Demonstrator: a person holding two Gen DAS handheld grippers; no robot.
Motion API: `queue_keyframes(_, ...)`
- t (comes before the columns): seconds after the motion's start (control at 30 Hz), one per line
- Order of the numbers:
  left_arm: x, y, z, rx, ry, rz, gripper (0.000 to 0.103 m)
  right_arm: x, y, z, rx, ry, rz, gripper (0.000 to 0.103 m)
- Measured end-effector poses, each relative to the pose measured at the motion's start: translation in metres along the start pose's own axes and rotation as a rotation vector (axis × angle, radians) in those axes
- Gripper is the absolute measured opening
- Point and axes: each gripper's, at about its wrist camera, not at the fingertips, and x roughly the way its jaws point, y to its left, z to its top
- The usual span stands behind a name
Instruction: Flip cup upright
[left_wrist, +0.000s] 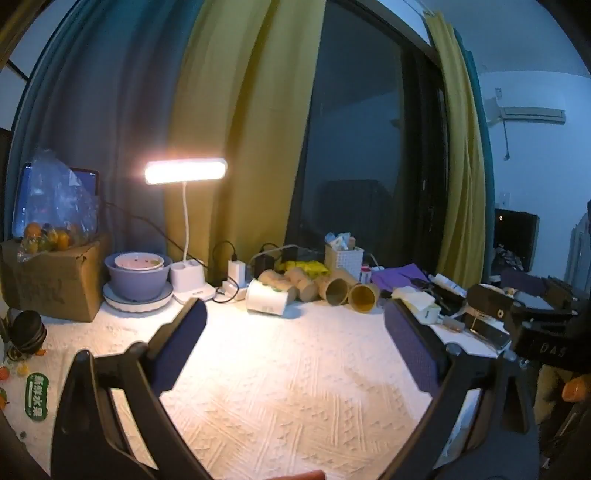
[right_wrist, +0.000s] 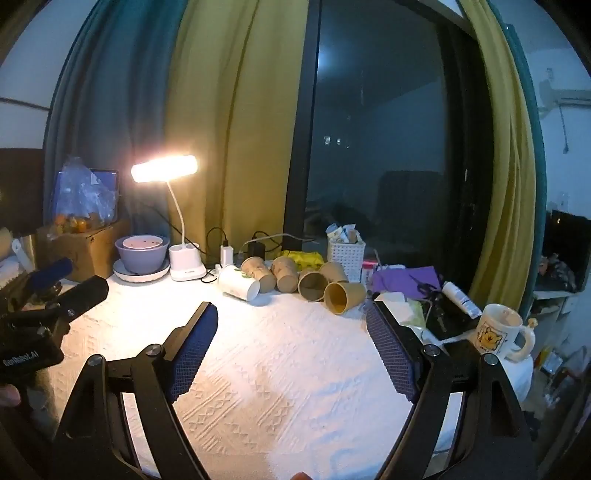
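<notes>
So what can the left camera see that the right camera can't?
Only the left wrist view shows the stack of dark bowls at the table's left edge and the green sticker near them. Only the right wrist view shows the cartoon mug standing upright on the right. Both show the lit desk lamp, the white cup lying on its side, the tipped paper cups beside it, and an open gripper each: left gripper, right gripper.

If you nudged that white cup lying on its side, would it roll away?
Probably: the white cup lies on its round side, so it may roll, curving. The textured tablecloth and brown cups beside it might stop it. It looks light.
</notes>
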Motion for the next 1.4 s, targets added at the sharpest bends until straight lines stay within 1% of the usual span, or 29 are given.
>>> queue_keyframes(0.07, 0.0004, 0.0031, 0.006, -0.001, 0.008, -0.007, 0.098, -0.0008, -0.0004, -0.0001, 0.005, -0.002, 0.0, 0.085)
queue_keyframes(0.17, -0.0005, -0.0001, 0.0048, 0.001, 0.01, -0.021, 0.098, 0.0036, -0.0007, 0.0001, 0.003, 0.018, 0.009, 0.085)
queue_keyframes(0.27, -0.0021, -0.0018, 0.0042, -0.005, 0.01, -0.023, 0.098, 0.0024, 0.001, -0.0025, 0.002, 0.016, 0.014, 0.085)
queue_keyframes(0.53, 0.0001, 0.0006, 0.0029, -0.028, 0.024, -0.012, 0.098, 0.0024, 0.003, -0.001, 0.01, 0.018, 0.028, 0.085)
queue_keyframes(1.07, 0.0057, 0.0002, -0.0011, -0.025, 0.057, -0.01, 0.098, 0.007, 0.0019, -0.0011, 0.042, 0.029, 0.059, 0.085)
queue_keyframes(1.4, 0.0066, 0.0005, -0.0014, -0.026, 0.062, -0.011, 0.098, 0.0068, 0.0014, -0.002, 0.047, 0.028, 0.056, 0.085)
